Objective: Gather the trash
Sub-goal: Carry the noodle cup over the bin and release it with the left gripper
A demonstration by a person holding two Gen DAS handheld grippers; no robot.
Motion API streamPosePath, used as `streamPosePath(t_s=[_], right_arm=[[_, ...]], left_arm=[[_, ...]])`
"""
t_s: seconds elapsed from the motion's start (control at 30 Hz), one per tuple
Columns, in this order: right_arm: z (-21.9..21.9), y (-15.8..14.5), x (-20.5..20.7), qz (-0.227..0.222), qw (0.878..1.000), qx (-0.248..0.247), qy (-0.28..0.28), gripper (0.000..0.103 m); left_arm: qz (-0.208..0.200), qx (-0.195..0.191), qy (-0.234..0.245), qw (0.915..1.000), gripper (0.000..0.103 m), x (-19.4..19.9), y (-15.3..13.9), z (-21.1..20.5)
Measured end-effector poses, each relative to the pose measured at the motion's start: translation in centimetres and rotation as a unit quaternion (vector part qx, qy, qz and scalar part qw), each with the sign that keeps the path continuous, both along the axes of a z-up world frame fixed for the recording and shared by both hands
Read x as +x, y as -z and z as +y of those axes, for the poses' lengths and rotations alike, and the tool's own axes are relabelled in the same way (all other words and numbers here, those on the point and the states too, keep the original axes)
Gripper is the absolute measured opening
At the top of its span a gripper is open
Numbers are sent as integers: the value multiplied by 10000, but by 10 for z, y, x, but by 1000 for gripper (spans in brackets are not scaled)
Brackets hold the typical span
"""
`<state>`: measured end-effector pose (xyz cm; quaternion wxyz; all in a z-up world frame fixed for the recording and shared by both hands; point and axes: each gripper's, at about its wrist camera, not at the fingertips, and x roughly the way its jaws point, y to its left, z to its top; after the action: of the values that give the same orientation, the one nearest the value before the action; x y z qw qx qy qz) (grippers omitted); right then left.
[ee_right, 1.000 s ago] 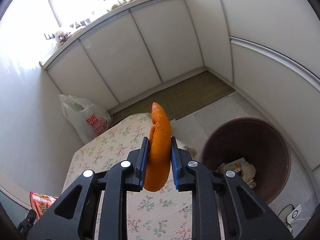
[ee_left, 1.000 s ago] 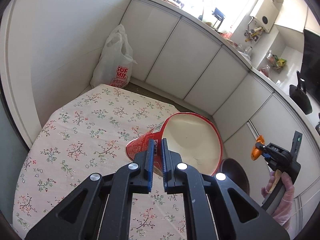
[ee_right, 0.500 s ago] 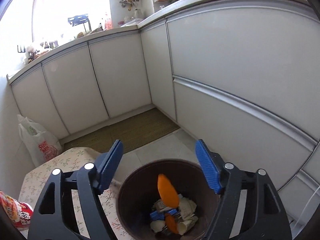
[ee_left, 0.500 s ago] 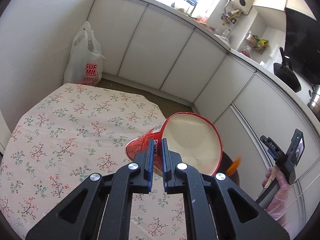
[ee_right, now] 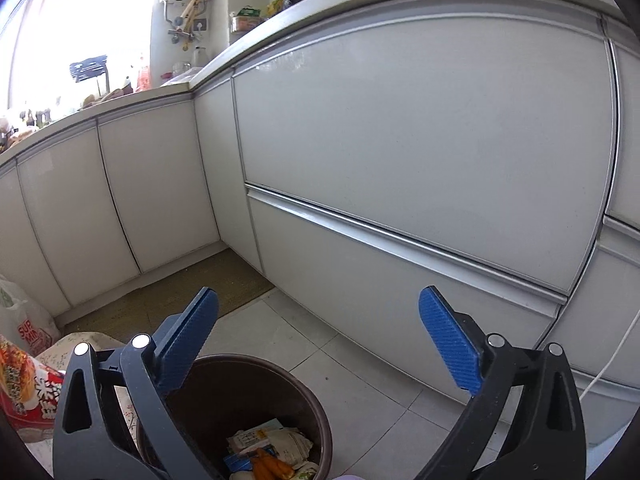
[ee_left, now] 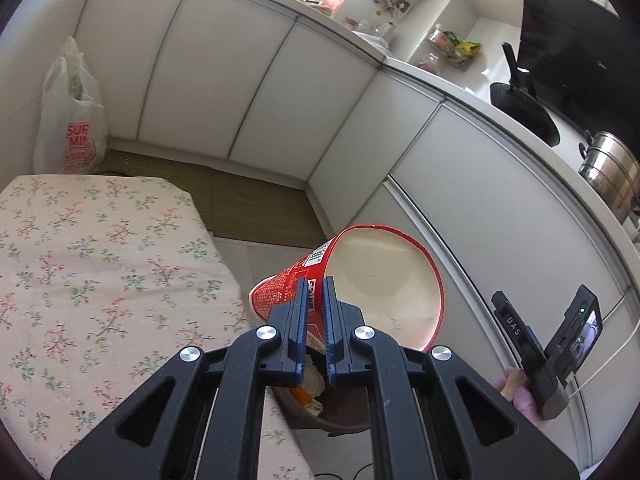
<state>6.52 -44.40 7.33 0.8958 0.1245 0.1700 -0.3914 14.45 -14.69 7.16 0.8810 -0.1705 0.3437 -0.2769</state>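
Gripping the red cup (ee_left: 352,276) by its wall, my left gripper (ee_left: 316,320) holds it on its side, jaws closed tight on the rim edge. Its long axis runs from the narrow base at my left to the wide mouth at my right, and the pale inside shows bare. It hangs just past the edge of the flowered tablecloth (ee_left: 92,264), above the brown bin (ee_right: 280,384). My right gripper (ee_right: 320,344) hovers over that bin with jaws spread wide, holding nothing. Inside the bin lie crumpled paper (ee_right: 280,440) and an orange peel (ee_right: 268,468). Farther off, a white plastic bag (ee_left: 70,120) stands against the cabinets (ee_right: 400,160).
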Motion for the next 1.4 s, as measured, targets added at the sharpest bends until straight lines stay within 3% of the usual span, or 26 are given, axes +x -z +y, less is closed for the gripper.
streamPosePath(t_s=[0.23, 0.3, 0.33, 0.47, 0.57, 0.63, 0.73, 0.77, 0.87, 1.07, 1.27, 1.4], right_arm=[[-10, 2, -7, 65, 9999, 38, 136, 96], [-10, 3, -12, 61, 9999, 74, 130, 96], [-10, 2, -12, 73, 9999, 76, 132, 96], [1, -1, -13, 120, 9999, 93, -30, 96], [25, -7, -13, 106, 9996, -6, -257, 96], [48, -13, -14, -30, 9991, -119, -410, 96], [85, -23, -18, -323, 9970, -247, -657, 96], [97, -26, -20, -431, 9957, -324, -753, 96], [140, -32, -22, -573, 9904, -608, -1105, 96], [212, -20, -26, -499, 9813, -613, -1754, 96], [264, 0, -21, -209, 9694, -1001, -2229, 96], [279, 7, -18, -163, 9640, -1207, -2364, 96]], left_arm=[[205, 116, 381, 9990, 11, 22, 10, -68], [191, 304, 435, 9984, 27, 23, 11, -82], [146, 395, 402, 9983, 41, 21, 10, -85], [-447, 1013, -68, 9938, 74, 5, -2, -82], [-975, 1429, -661, 9827, 91, -11, -15, -67], [-1477, 1615, -1151, 9689, 96, -27, -27, -51], [-2247, 1669, -1993, 9391, 96, -57, -40, -15], [-2251, 1555, -2094, 9388, 96, -62, -40, -2], [-1722, 1613, -1800, 9549, 96, -64, -36, 32], [-1591, 1785, -2074, 9486, 96, -91, -20, 99], [-1303, 1776, -2502, 9428, 96, -103, 10, 146], [-952, 1780, -2479, 9475, 96, -89, 23, 156]])
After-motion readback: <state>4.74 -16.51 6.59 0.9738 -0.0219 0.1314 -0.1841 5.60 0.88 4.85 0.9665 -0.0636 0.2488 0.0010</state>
